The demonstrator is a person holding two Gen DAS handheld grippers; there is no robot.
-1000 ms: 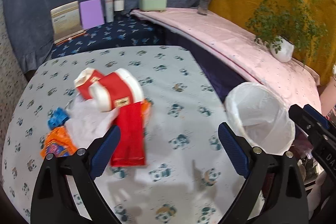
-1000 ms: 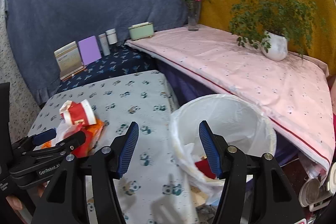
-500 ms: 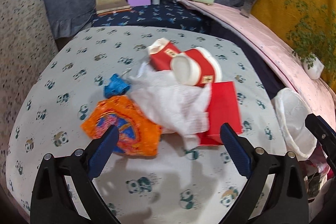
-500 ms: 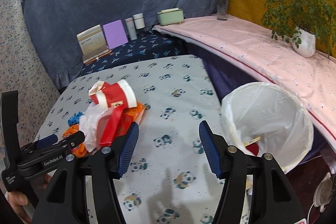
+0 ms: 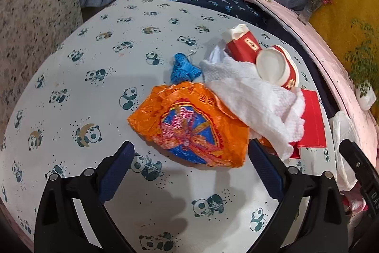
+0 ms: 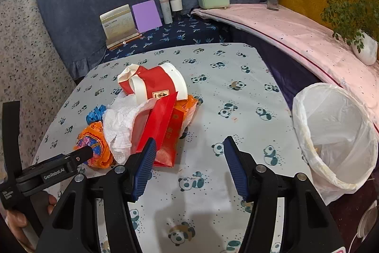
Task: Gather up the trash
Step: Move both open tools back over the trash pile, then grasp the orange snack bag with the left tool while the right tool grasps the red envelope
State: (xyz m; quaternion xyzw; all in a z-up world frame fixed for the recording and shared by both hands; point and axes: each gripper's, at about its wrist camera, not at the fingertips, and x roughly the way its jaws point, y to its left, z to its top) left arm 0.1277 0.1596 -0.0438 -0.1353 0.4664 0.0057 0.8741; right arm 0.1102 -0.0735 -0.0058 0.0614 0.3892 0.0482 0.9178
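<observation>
Judging by what lies about, the collecting is only partly done: a few scraps sit deep in the white plastic-lined bin at the right of the right wrist view, while a whole heap waits on the panda-print cloth surface. That heap holds a crinkled orange foil snack wrapper, a crumpled white paper towel, a red-and-white paper cup on its side, a red carton, a flat red envelope and a small blue scrap. The left tool hangs just short of the orange wrapper, jaws wide apart and empty. The right tool is likewise parted with nothing between its pads, its left pad near the envelope's lower edge. Bare cloth fills the left and bottom of the left wrist view, giving room; the bin stands past the surface's right edge, beside the pink-covered ledge.
</observation>
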